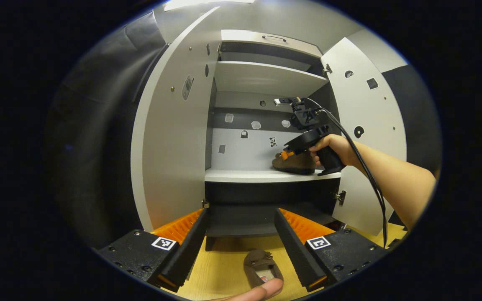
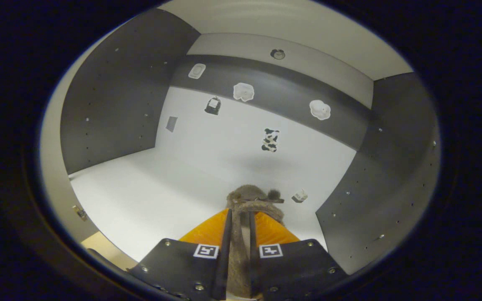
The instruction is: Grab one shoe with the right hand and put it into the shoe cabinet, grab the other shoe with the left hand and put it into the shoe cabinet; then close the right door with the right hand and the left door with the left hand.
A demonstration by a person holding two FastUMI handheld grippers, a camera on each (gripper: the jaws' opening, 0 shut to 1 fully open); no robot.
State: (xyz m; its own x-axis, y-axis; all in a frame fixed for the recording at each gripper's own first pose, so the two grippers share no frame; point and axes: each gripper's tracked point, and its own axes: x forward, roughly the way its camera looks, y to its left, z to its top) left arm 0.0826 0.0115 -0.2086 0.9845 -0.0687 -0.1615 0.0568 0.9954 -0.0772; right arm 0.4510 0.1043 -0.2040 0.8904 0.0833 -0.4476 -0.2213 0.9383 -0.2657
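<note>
Right gripper [image 2: 239,246] clamped on 1 brown suede shoe [image 2: 247,209], held just over the white middle shelf [image 2: 140,192] inside the grey shoe cabinet [image 1: 174,138]; risked tipping it off the shelf edge if let go early. Left gripper [image 1: 240,242] fingers spread apart above the other brown shoe [image 1: 262,265] on the wooden floor [image 1: 220,276]; risked clipping the open left door [image 1: 170,167] while reaching in.

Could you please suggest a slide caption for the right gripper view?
Right gripper, shut on a brown shoe, holds it over the white shelf inside the shoe cabinet.
</note>
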